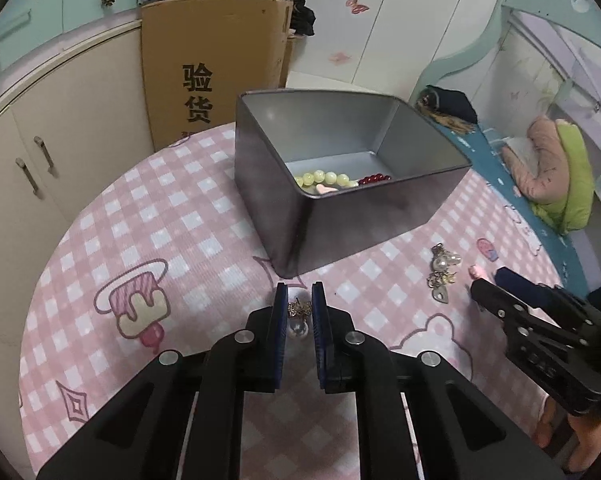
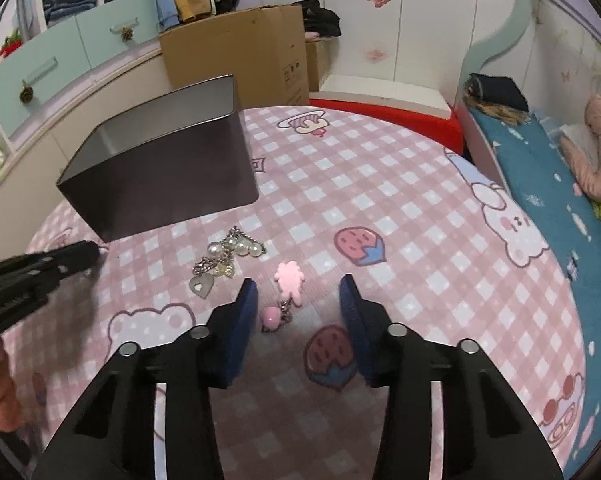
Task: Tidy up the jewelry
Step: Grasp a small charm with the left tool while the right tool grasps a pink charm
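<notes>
Left wrist view: a small earring (image 1: 299, 318), a gilt bow-shaped stud above a glossy round pearl, sits low in the frame centre between the blue pads of the left gripper (image 1: 300, 296). The fingers are narrowly parted around it; whether the pads actually touch it cannot be told. Just above stands a grey metal tin (image 1: 342, 200), rectangular with rounded corners and a dull satin sheen, open-topped. Inside lie pale yellow-green beads (image 1: 320, 178), dark red beads (image 1: 374, 179) and a small pink piece. To the right of the tin, on the cloth, lies a tangle of pearls, chain and a flat metal heart charm (image 1: 442, 276).

Right wrist view: the right gripper (image 2: 298, 288) hangs with its blue pads wide apart and holds nothing. Between them, nearer the left pad, lies a pink charm (image 2: 286, 294): a flat matte hand-like shape, a short chain and a shiny pink bead. The pearl-and-heart cluster lies up and to the left of it, well apart.

All rests on a pink checked cloth (image 2: 380, 208) printed with cartoon bears and sweets. A cardboard box (image 2: 236, 52) stands behind the tin at top centre.
</notes>
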Motion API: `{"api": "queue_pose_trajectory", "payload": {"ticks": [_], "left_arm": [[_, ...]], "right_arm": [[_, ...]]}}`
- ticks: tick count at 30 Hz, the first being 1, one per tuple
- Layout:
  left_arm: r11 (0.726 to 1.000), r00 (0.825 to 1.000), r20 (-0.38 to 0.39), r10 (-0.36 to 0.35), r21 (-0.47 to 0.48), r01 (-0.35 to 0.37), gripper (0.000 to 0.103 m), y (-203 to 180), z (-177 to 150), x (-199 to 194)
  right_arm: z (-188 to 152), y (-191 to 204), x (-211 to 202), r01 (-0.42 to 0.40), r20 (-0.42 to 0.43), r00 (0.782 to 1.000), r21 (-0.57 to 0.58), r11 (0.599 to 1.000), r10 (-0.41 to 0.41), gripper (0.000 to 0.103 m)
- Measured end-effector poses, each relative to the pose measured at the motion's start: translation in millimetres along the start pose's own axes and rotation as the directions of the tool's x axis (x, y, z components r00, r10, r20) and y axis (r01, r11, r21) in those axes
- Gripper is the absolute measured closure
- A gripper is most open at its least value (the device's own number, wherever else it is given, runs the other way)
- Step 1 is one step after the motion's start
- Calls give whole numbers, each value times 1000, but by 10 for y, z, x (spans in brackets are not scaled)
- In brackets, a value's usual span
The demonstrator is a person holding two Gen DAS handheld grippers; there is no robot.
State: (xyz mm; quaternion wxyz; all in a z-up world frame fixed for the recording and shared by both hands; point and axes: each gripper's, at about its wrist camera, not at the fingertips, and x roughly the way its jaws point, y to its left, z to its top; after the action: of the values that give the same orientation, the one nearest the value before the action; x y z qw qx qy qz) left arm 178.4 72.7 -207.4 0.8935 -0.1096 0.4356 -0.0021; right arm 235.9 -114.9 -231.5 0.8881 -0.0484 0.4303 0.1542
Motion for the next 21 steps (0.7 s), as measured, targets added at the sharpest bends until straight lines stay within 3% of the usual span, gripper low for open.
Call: {"api": "queue_pose_trajectory", "payload": {"ticks": [3,10,21], "left_arm": [[999,999,5,-45,1,45,93,22,5,-74],[993,993,31,-113,38,112,93,-2,12,-255],[970,969,101,-225,113,213,93,-183,168,-632]], "right_arm": [[3,16,-6,-13,-4,1000,-1,1000,13,86],[-33,27,-109,-11,4,1000,10,1000,10,87],[253,-1,-671,-71,127,990,34,997,66,87]]}}
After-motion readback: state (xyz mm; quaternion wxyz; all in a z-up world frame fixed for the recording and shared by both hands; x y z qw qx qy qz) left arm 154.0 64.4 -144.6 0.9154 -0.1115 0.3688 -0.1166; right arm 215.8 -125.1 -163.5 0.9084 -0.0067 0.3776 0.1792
